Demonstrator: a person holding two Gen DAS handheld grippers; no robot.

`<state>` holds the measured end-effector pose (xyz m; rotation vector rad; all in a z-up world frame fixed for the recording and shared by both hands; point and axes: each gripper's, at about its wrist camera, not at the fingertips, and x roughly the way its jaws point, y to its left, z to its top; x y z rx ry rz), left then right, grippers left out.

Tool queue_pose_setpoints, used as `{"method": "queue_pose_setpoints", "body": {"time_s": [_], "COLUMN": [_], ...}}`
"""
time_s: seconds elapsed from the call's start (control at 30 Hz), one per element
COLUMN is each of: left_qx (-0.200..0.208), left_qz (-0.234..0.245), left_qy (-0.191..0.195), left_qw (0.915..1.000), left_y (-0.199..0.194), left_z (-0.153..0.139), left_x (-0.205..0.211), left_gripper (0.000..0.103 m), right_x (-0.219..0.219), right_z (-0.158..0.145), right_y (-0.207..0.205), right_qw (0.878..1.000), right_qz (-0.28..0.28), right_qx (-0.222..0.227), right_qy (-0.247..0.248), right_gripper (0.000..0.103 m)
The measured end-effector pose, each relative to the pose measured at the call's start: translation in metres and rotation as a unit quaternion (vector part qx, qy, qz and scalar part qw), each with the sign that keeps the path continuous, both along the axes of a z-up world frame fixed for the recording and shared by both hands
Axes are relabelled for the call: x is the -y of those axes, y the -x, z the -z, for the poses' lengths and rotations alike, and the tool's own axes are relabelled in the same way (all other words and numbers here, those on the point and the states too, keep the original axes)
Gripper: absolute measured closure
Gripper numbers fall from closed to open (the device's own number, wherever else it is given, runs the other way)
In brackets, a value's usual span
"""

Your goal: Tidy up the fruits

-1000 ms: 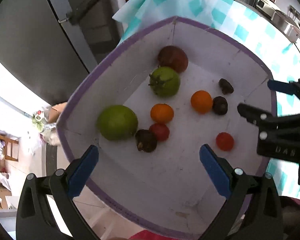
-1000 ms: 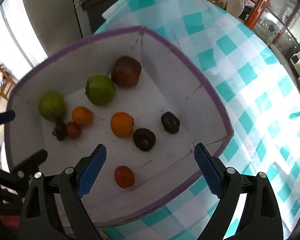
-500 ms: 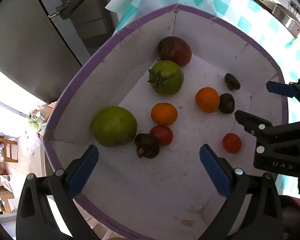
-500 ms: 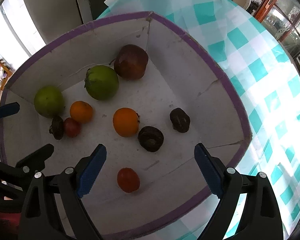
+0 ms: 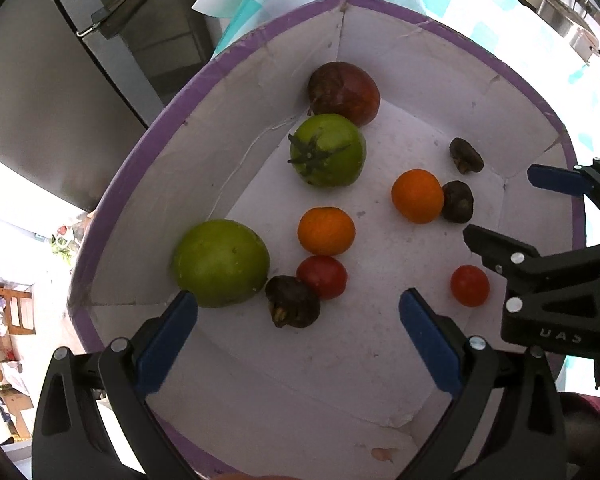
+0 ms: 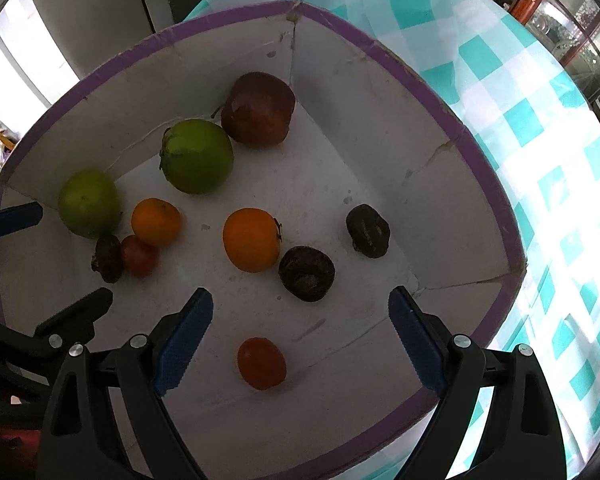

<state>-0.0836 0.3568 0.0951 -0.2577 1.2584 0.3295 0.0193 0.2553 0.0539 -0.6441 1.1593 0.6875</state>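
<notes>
A white box with a purple rim point(image 5: 140, 152) point(image 6: 476, 152) holds several fruits: two green ones point(image 5: 220, 262) point(image 5: 328, 150), a dark red one point(image 5: 344, 92) point(image 6: 258, 108), two oranges point(image 5: 326, 230) point(image 5: 417, 195), two small red tomatoes point(image 5: 322, 276) point(image 5: 469, 285) and three dark shrivelled fruits point(image 5: 292, 306). My left gripper point(image 5: 298, 328) is open and empty above the box's near side, over the dark fruit and red tomato. My right gripper point(image 6: 300, 332) is open and empty over the lone red tomato point(image 6: 262, 363).
The box sits on a teal and white checked tablecloth point(image 6: 540, 120). A grey fridge point(image 5: 60, 80) stands beyond the table's edge at the left. Metal pots point(image 5: 568, 20) are at the far right.
Both grippers have moved closer to the box and lower over the fruit. The fruits have not moved. Both stay open.
</notes>
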Motion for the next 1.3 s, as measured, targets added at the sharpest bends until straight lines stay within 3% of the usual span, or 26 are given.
{"method": "queue_pose_setpoints", "body": {"time_s": [0.6,0.87,1.0,1.17,1.3], "left_qx": [-0.01,-0.02,0.003,0.03,0.124], "left_qz": [-0.011,-0.002,-0.009,-0.027,-0.005], "left_qy": [0.004,-0.026,-0.074,-0.135,-0.179], "left_qw": [0.9999,0.9995,0.9972,0.99,0.9759], "left_y": [0.007,0.009,0.012,0.013,0.012], "left_z": [0.005,0.008,-0.002,-0.039,-0.093], "left_x": [-0.003,0.005,0.012,0.036,0.1], "left_gripper": [0.002,0.002,0.002,0.002,0.002], "right_x": [0.002,0.002,0.005,0.037,0.115], "right_z": [-0.001,-0.002,-0.01,-0.048,-0.092], "right_y": [0.004,0.009,0.01,0.012,0.01], "right_qw": [1.0,1.0,1.0,0.996,0.977], "right_qz": [0.013,0.008,0.008,0.015,0.054], "right_qx": [-0.002,-0.001,0.001,0.022,0.059], "right_qy": [-0.002,-0.008,-0.017,-0.09,-0.196], "right_gripper": [0.016,0.016,0.016,0.016,0.016]}}
